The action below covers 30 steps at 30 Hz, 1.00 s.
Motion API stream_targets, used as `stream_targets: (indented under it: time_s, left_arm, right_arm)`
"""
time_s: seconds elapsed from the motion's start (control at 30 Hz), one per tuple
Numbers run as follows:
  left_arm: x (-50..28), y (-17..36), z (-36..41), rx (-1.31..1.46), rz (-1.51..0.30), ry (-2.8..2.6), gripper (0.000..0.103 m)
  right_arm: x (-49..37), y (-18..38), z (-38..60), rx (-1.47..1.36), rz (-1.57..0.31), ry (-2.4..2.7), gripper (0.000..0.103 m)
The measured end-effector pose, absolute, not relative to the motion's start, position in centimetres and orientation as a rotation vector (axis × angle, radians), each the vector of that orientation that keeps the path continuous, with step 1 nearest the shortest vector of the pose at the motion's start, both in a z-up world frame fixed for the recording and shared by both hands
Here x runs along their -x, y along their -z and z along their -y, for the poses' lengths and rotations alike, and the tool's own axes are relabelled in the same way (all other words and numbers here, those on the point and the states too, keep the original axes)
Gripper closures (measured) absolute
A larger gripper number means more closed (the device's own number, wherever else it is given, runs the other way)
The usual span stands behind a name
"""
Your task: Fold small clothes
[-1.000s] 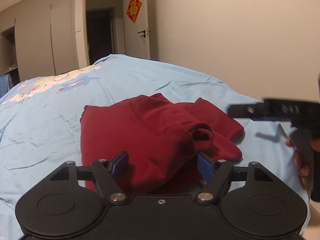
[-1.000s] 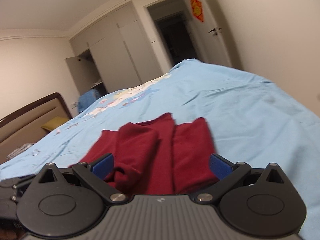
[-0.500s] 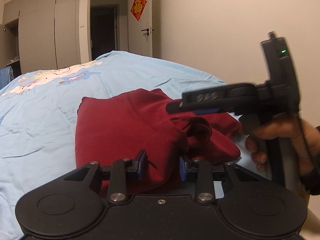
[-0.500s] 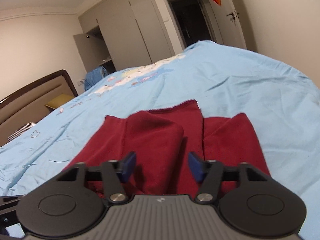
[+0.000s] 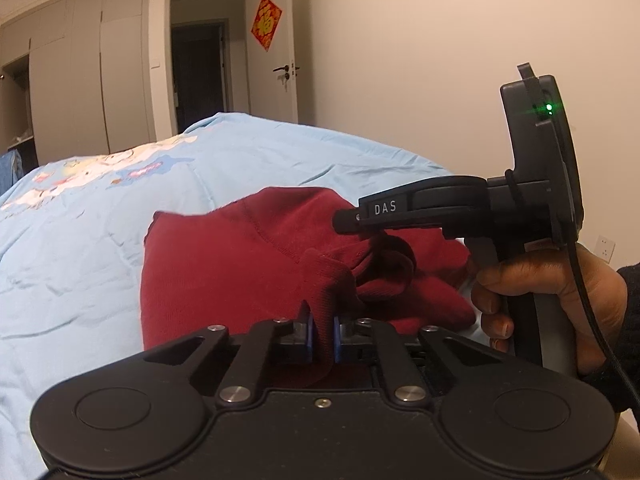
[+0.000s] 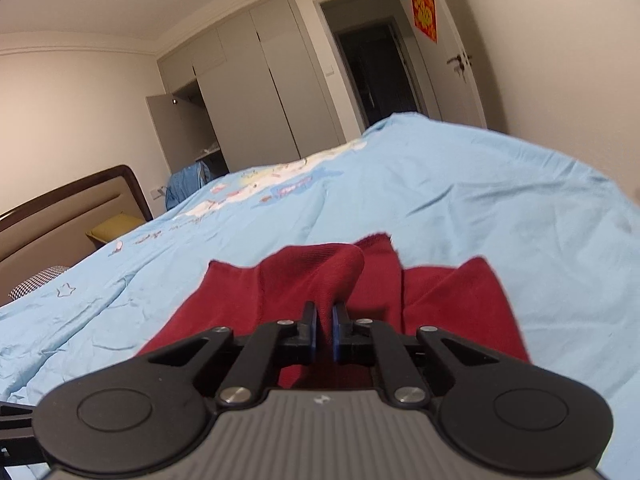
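Note:
A dark red garment (image 5: pixel 224 280) lies partly folded on the light blue bedspread (image 5: pixel 80 240). My left gripper (image 5: pixel 322 334) is shut on a raised fold at the garment's near edge. In the left wrist view the right gripper's black body (image 5: pixel 440 208) reaches over the cloth from the right, held by a hand (image 5: pixel 552 292). In the right wrist view the same red garment (image 6: pixel 448 300) spreads ahead, and my right gripper (image 6: pixel 323 330) is shut on a lifted ridge of it.
The light blue bedspread (image 6: pixel 460 200) runs far ahead with a cartoon print. A wooden headboard (image 6: pixel 68 208) and a yellow item stand at the left. Wardrobe doors (image 6: pixel 256 92), a dark doorway (image 5: pixel 200 76) and a bare wall (image 5: pixel 440 60) lie beyond the bed.
Both grippers went from wide open to shut on folds of the red garment. The right gripper came in over the cloth from the right.

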<state>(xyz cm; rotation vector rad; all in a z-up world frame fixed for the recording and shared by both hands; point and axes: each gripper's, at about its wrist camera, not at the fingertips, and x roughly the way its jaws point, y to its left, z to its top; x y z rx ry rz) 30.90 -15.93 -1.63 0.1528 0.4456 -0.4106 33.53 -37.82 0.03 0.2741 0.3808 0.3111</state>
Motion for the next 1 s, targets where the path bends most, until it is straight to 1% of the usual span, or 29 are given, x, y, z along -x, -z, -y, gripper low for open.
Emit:
stream_targets:
  time_s: [0.3,0.6,0.67,0.77,0.87,0.9,0.93,0.97,1.0]
  left_arm:
    - [-31.3,0.8,19.3,-0.186,-0.406,0.513,0.095]
    - [-32.6,2.3,21.2,-0.201,-0.438,0.576,0.095]
    - [-32.9,2.6,21.2,-0.198,-0.448,0.579,0.094]
    - [-33.1,2.7,21.1,-0.187,-0.459,0.583,0.090]
    - [-33.0,2.8,20.7,-0.167,-0.462,0.586,0.081]
    - [-32.9,2.8,20.4,-0.159,-0.461,0.591,0.071]
    - [-33.0,2.7,20.2,-0.151,-0.457,0.592,0.063]
    - [-32.9,2.7,20.0,-0.142,-0.448,0.585,0.047]
    - [-32.7,2.6,19.9,-0.131,-0.435,0.575,0.037]
  right_arm:
    - [-32.0,-0.9,41.8,-0.306,-0.320,-0.209,0.095]
    - [-32.4,1.2,44.6,-0.356,-0.383,-0.151,0.095]
    - [-32.5,1.7,44.6,-0.358,-0.393,-0.148,0.095]
    - [-32.7,2.0,44.5,-0.360,-0.400,-0.145,0.094]
    - [-32.7,2.0,44.3,-0.353,-0.405,-0.145,0.093]
    - [-32.6,1.9,44.3,-0.351,-0.406,-0.144,0.091]
    - [-32.4,1.9,44.2,-0.351,-0.408,-0.145,0.087]
    - [-32.3,1.9,44.2,-0.353,-0.408,-0.145,0.086]
    - [-32.2,1.8,44.3,-0.355,-0.407,-0.144,0.085]
